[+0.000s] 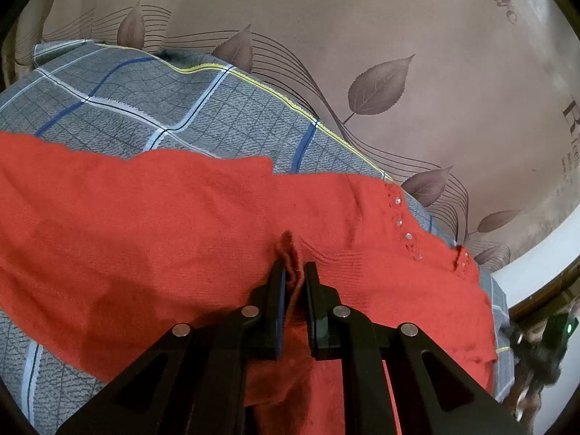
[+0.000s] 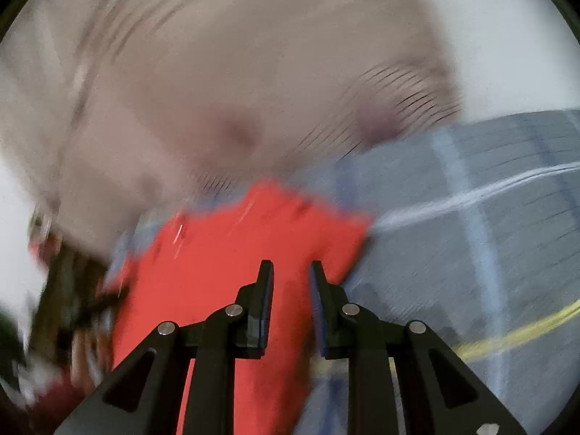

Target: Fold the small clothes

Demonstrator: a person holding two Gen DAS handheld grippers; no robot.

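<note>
Right wrist view motion-blurred; red garment (image 2: 232, 253) smeared.

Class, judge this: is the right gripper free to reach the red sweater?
Probably yes. The right gripper hangs open over the red sweater with nothing between, though that view is blurred.

A grey checked cloth (image 1: 145, 101) with white, blue and yellow lines lies spread over a taupe sheet (image 1: 326, 36) printed with brown leaves and thin dark curving lines; the right wrist view, heavily blurred, shows the same cloth (image 2: 471, 217) and sheet (image 2: 217, 72).
</note>
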